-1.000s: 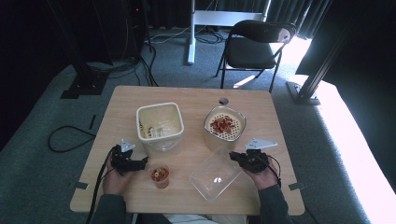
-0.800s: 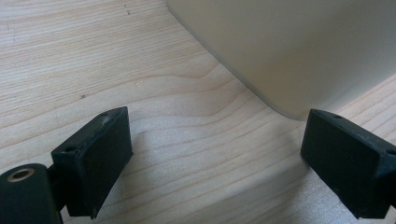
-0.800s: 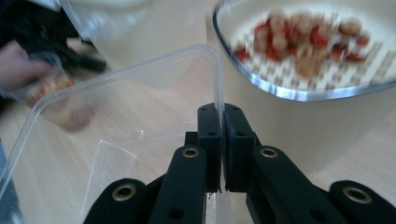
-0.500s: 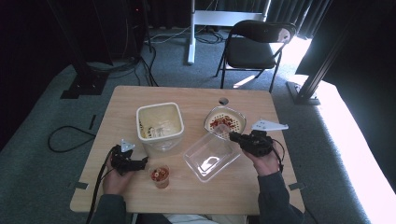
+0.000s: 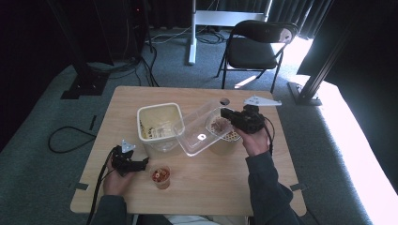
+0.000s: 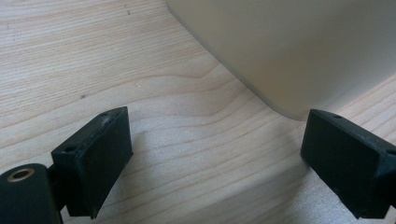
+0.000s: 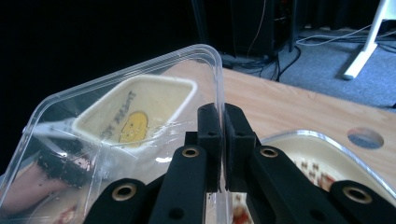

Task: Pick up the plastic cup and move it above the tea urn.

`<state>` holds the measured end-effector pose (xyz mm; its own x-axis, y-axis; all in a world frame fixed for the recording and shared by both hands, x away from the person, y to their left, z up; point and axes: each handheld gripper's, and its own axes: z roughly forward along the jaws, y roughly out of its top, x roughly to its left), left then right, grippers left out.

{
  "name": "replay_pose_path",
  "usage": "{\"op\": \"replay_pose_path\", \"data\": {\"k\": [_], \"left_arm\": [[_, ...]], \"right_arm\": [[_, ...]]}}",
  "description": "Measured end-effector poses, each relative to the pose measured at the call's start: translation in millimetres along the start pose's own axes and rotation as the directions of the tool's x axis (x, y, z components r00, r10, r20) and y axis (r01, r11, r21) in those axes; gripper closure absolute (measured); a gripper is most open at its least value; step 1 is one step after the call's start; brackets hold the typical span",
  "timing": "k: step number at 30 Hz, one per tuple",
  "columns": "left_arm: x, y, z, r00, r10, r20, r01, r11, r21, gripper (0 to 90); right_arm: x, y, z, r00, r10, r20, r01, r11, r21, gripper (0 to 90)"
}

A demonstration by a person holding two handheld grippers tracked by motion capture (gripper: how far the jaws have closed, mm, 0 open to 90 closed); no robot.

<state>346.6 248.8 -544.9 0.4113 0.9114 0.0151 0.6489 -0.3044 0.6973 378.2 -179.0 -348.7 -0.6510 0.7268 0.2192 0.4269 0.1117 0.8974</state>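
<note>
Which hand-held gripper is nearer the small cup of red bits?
Left. The left hand-held gripper rests on the table just beside the small cup; the right hand-held gripper is far off, clamping the clear lid.

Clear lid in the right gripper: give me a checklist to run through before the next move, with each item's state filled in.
1. Right gripper clamped on the clear lid edge: ok, jaws pinch its rim.
2. Lid lifted off the table: ok, it hangs tilted between the two containers.
3. Square container uncovered to take the lid: ok.
4. Lid level over the square container: not ok, tilted and off to one side.
5. Left gripper free: ok, jaws open, nothing between them.
6. Small cup out of the lid's way: ok, it stands nearer the person.
</note>
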Motion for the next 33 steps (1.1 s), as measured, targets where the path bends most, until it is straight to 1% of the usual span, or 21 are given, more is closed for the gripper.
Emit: {"op": "replay_pose_path", "data": {"k": [2, 5, 9, 10, 13, 16, 17, 18, 19, 23, 24, 25, 26, 27, 28, 29, 30, 31, 33], "left_arm": [[0.0, 0.0, 0.0, 1.0000, 0.000, 0.000, 0.000, 1.0000, 0.000, 9.3], [0.0, 0.0, 0.0, 1.0000, 0.000, 0.000, 0.000, 1.0000, -0.001, 9.3], [0.1, 0.0, -0.1, 1.0000, 0.000, 0.001, 0.000, 1.0000, 0.001, 9.4], [0.1, 0.1, -0.1, 1.0000, 0.000, 0.002, 0.000, 1.0000, 0.001, 9.3], [0.0, 0.0, -0.1, 1.0000, 0.000, 0.001, 0.000, 1.0000, 0.000, 9.3], [0.0, 0.1, -0.1, 1.0000, 0.000, 0.001, 0.000, 1.0000, 0.001, 9.4], [0.0, 0.1, -0.1, 1.0000, 0.000, 0.001, 0.000, 1.0000, 0.001, 9.4], [-0.1, 0.0, 0.0, 1.0000, 0.000, 0.000, 0.000, 1.0000, 0.000, 9.4], [-0.1, 0.0, -0.1, 1.0000, 0.000, 0.000, 0.000, 1.0000, 0.000, 9.4], [-0.2, -0.2, -0.4, 1.0000, 0.000, 0.000, 0.000, 1.0000, 0.001, 9.4], [-0.1, -0.2, -0.4, 1.0000, 0.001, 0.000, -0.001, 1.0000, 0.001, 9.4], [-0.2, -0.3, -0.4, 1.0000, 0.001, 0.001, -0.001, 1.0000, 0.001, 9.4], [-0.3, -0.3, -0.5, 1.0000, 0.000, 0.001, 0.000, 1.0000, 0.001, 9.4], [-0.3, -0.4, -0.4, 1.0000, 0.000, 0.002, 0.000, 1.0000, 0.000, 9.4], [-0.3, -0.5, -0.5, 1.0000, 0.000, 0.002, 0.000, 1.0000, 0.000, 9.4], [-0.4, -0.6, -0.6, 1.0000, 0.000, 0.002, 0.000, 1.0000, 0.000, 9.4], [-0.4, -0.6, -0.5, 1.0000, 0.000, 0.002, 0.000, 1.0000, -0.001, 9.4], [-0.5, -0.7, -0.5, 1.0000, -0.001, 0.002, 0.001, 1.0000, -0.001, 9.4], [-0.5, -0.8, -0.6, 1.0000, 0.000, 0.002, 0.000, 1.0000, -0.001, 9.4]], "right_arm": [[1.7, 7.0, 7.8, 1.0000, 0.009, -0.003, -0.009, 1.0000, -0.003, 87.4], [3.7, 17.2, 19.8, 0.9998, 0.016, 0.012, -0.016, 0.9998, -0.011, 87.4], [5.8, 28.2, 38.2, 0.9990, 0.042, 0.017, -0.042, 0.9989, -0.022, 87.4], [7.1, 30.4, 43.1, 0.9988, 0.046, 0.018, -0.046, 0.9988, -0.017, 87.3], [13.6, 35.9, 57.4, 0.9987, 0.030, 0.040, -0.030, 0.9995, -0.002, 87.2], [19.4, 41.5, 70.1, 0.9976, 0.024, 0.065, -0.024, 0.9997, 0.008, 87.2], [19.4, 41.5, 70.1, 0.9976, 0.024, 0.065, -0.024, 0.9997, 0.008, 87.2], [21.0, 43.4, 74.1, 0.9971, 0.020, 0.074, -0.021, 0.9997, 0.011, 87.2], [25.2, 47.5, 82.3, 0.9955, 0.007, 0.094, -0.009, 0.9997, 0.023, 87.1], [32.7, 53.6, 94.6, 0.9908, -0.020, 0.134, 0.015, 0.9991, 0.039, 86.9], [35.1, 55.2, 98.2, 0.9898, -0.019, 0.141, 0.013, 0.9990, 0.043, 86.4], [36.2, 55.9, 100.1, 0.9903, -0.017, 0.138, 0.011, 0.9990, 0.042, 83.8], [37.8, 56.9, 102.2, 0.9930, -0.003, 0.118, -0.002, 0.9990, 0.044, 74.1], [40.5, 57.7, 103.9, 0.9959, 0.007, 0.091, -0.011, 0.9987, 0.049, 69.4], [44.0, 57.6, 104.0, 0.9968, -0.001, 0.080, -0.003, 0.9991, 0.042, 68.2], [47.0, 57.3, 103.5, 0.9964, -0.019, 0.083, 0.016, 0.9992, 0.036, 68.3], [48.6, 57.1, 103.0, 0.9963, -0.025, 0.082, 0.022, 0.9991, 0.035, 67.6], [49.0, 56.8, 102.1, 0.9968, -0.024, 0.076, 0.022, 0.9993, 0.030, 66.1], [48.4, 55.4, 100.8, 0.9963, -0.024, 0.082, 0.022, 0.9994, 0.026, 61.7]]}}
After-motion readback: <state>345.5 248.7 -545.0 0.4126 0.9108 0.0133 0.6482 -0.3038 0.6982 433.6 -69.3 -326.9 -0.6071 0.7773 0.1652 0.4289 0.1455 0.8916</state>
